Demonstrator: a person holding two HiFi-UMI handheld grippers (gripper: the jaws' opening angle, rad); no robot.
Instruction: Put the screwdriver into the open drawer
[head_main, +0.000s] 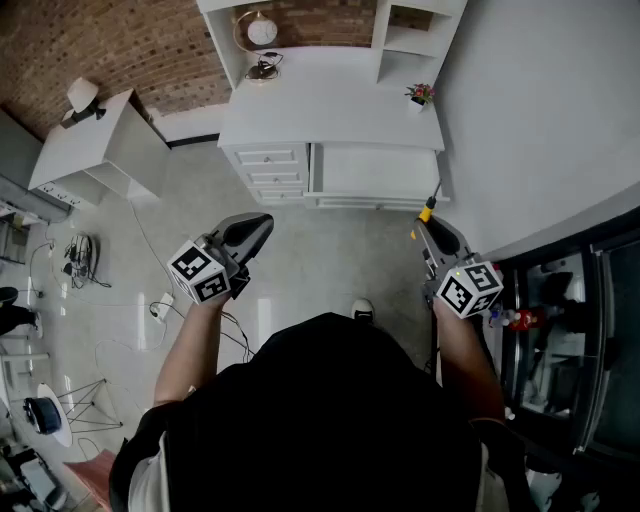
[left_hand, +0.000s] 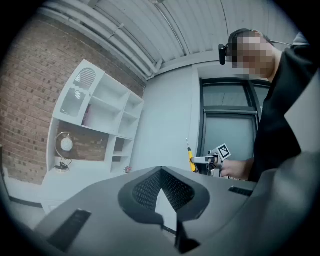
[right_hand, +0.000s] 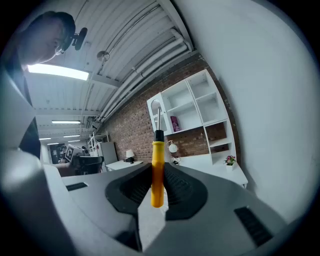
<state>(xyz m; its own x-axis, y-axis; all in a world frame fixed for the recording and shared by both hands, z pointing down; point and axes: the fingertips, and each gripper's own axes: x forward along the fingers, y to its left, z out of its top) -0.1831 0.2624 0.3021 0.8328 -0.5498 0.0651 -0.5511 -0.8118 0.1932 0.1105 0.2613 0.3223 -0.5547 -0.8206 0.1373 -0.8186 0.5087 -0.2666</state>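
I am standing on a pale floor (head_main: 320, 250) and facing a white desk (head_main: 330, 100) that is backing onto a brick wall (head_main: 130, 40), with white shelves (head_main: 410, 35) rising over its rear edge and a small plant (head_main: 421, 95) sitting at its right corner. A stack of drawers (head_main: 272, 170) is showing in the desk front, left of centre; from here I cannot tell whether any is pulled out. My right gripper (head_main: 432, 232) is clamping the screwdriver (right_hand: 157, 175) by its yellow handle, jaws pressing on both sides, shaft pointing up and away from me toward the desk. My left gripper (head_main: 258, 225) is hanging level with it, well apart to the left, jaws closed together on nothing. A plain white wall (head_main: 540, 110) is running close along my right side, and a dark glass door (head_main: 570, 320) is standing just behind my right elbow, so that side is feeling tight. To my left the floor is lying open as far as a white side table (head_main: 90, 150), with cables (head_main: 80, 255) trailing across it. Between my grippers and the desk front, bare floor is stretching.
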